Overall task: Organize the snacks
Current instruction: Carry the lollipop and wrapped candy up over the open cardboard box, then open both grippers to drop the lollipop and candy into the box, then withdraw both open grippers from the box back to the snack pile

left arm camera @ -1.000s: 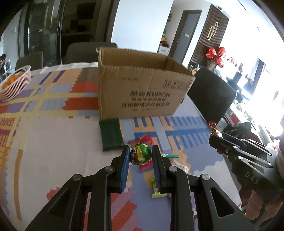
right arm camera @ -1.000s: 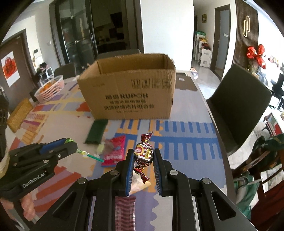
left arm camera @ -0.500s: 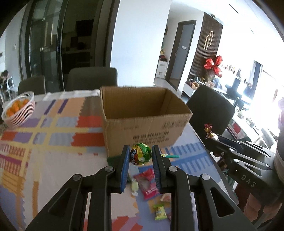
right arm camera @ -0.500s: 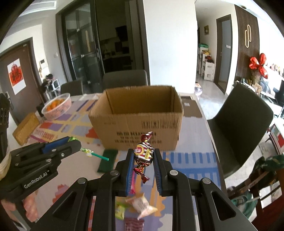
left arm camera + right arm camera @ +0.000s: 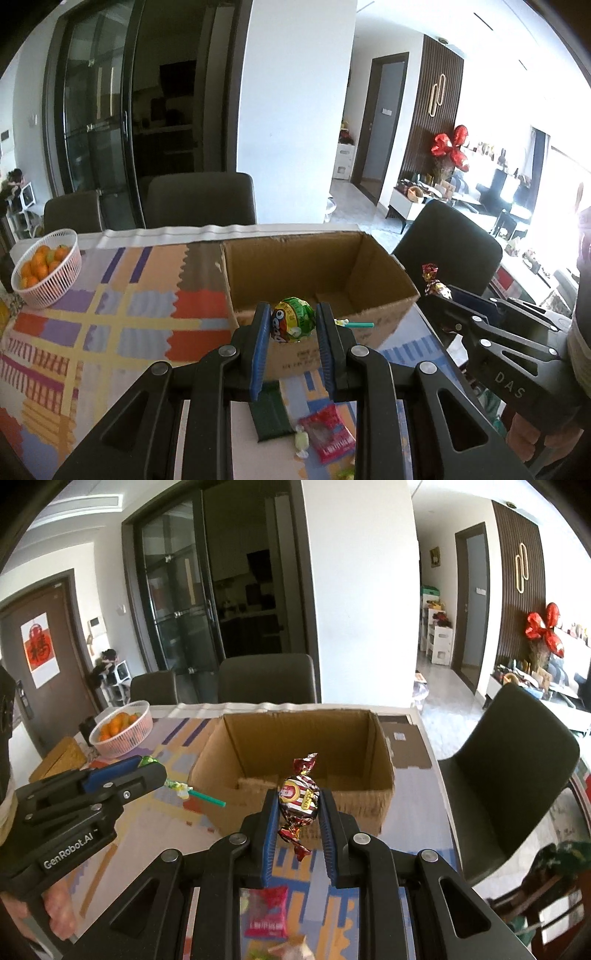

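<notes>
My left gripper (image 5: 292, 325) is shut on a green-wrapped lollipop (image 5: 293, 325) whose teal stick (image 5: 360, 325) pokes out to the right. It hangs just before the near wall of the open cardboard box (image 5: 314, 277). My right gripper (image 5: 298, 803) is shut on a red-and-white striped wrapped candy (image 5: 298, 800), also raised in front of the same cardboard box (image 5: 295, 746). Each view shows the other tool: the right gripper (image 5: 437, 290) at right, the left gripper (image 5: 149, 766) at left. Only brown cardboard shows inside the box.
On the patterned tablecloth below lie a dark green packet (image 5: 269, 413), a red snack pouch (image 5: 332, 437) and small pale candies (image 5: 301, 441). A white basket of oranges (image 5: 46, 273) stands far left. Dark chairs (image 5: 201, 201) ring the table; one chair (image 5: 509, 775) is at right.
Both grippers rose with their sweets still held. The box's open top and inside came into view, and the snacks on the table dropped lower in the frames.
</notes>
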Demonstrator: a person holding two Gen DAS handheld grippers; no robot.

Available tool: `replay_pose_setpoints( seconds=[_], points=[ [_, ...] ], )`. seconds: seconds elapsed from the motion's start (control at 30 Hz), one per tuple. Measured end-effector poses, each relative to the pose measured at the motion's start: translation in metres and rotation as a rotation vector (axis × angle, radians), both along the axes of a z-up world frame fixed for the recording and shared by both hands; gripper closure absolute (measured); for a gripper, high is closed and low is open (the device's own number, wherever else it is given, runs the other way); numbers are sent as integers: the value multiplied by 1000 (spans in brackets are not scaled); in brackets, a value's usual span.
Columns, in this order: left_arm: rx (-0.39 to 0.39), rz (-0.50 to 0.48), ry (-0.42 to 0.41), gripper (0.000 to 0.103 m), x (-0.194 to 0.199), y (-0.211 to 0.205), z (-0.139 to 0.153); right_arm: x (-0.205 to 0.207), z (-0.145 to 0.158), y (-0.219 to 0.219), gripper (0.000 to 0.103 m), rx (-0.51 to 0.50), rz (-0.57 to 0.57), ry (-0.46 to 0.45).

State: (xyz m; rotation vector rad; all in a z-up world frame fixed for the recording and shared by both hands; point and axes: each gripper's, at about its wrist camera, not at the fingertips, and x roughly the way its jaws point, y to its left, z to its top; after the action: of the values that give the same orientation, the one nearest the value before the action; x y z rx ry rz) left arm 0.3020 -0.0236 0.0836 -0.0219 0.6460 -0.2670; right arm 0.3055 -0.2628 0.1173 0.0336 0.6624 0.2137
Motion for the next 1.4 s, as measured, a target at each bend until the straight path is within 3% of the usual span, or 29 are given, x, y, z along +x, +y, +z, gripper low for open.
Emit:
replay_pose_setpoints(
  seconds=[0.67, 0.7, 0.77, 0.8, 0.87, 1.1, 1.4],
  points=[
    [64, 0, 67, 77, 87, -17, -31, 81, -25, 2, 80, -48, 37, 40],
    [68, 2, 71, 76, 88, -18, -32, 83, -27, 1, 80, -48, 38, 42],
    [78, 13, 78, 60, 89, -18, -34, 87, -30, 0, 78, -50, 29, 40],
    [79, 19, 73, 58, 88, -17, -34, 87, -31, 0, 67, -56, 20, 40],
    [94, 29, 62, 54, 81, -17, -33, 88, -34, -2, 59, -57, 6, 47],
    [130, 30, 14, 50, 43, -17, -23, 65, -34, -9, 59, -46, 17, 49],
    [110, 14, 9, 50, -2, -18, -13, 16, -24, -11, 55, -63, 39, 10]
  ],
)
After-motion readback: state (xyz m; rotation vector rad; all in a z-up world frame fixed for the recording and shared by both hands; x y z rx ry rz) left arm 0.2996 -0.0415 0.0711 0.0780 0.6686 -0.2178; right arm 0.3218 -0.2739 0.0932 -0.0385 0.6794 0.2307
